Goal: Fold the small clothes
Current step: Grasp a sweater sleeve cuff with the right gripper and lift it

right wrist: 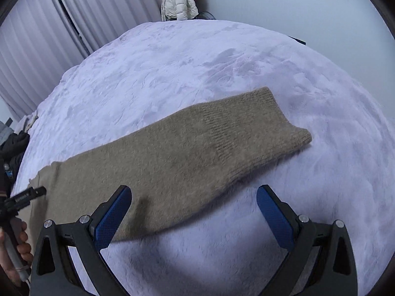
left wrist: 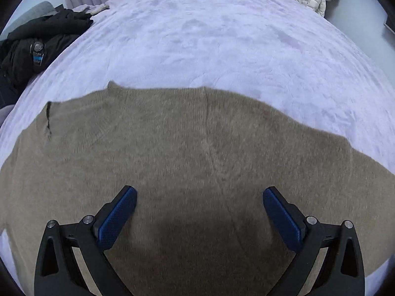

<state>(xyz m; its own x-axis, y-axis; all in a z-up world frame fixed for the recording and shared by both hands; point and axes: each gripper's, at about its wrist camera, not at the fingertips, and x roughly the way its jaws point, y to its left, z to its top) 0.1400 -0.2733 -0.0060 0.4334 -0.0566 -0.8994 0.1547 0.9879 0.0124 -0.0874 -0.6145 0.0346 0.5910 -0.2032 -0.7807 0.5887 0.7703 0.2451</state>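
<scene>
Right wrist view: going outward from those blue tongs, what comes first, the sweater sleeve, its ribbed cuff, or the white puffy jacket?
1. Sweater sleeve: just ahead of the right tongs, under the left finger.
2. Ribbed cuff: farther out, up and to the right.
3. White puffy jacket: farthest, hanging beyond the bed.

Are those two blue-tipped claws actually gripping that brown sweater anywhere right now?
No. The left gripper and the right gripper are both wide open with nothing between their pads. The sweater lies flat on the blanket, its sleeve stretched out, unheld.
</scene>
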